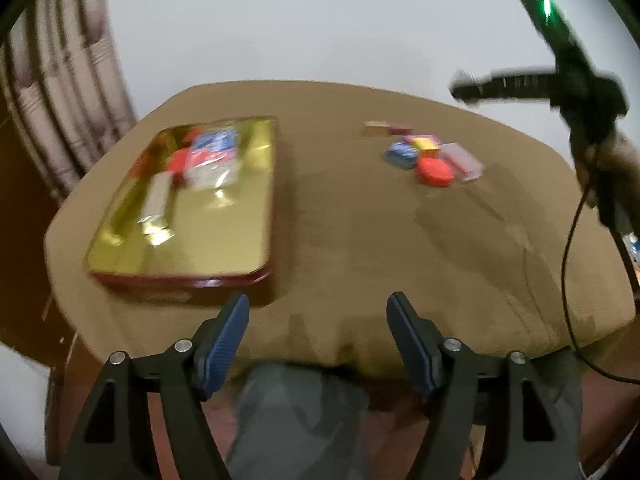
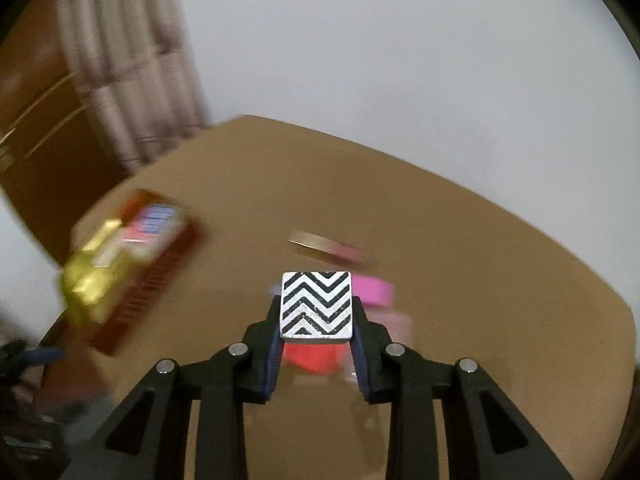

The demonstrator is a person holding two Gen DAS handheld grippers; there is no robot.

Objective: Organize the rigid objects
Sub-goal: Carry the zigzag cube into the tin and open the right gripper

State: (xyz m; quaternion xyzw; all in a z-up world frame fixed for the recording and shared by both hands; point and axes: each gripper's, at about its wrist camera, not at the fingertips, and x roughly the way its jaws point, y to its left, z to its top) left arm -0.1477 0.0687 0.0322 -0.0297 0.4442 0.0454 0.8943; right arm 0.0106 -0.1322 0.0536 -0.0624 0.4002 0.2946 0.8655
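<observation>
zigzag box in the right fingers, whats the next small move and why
Probably carry the zigzag box left toward the gold tin: the right gripper grips it above the table, and the tin already holds other boxes.

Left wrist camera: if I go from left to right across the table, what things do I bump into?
Gold tin tray holding some packets → blue round piece → red round piece → clear pinkish box → the right hand-held gripper, up in the air past the table's edge.
</observation>
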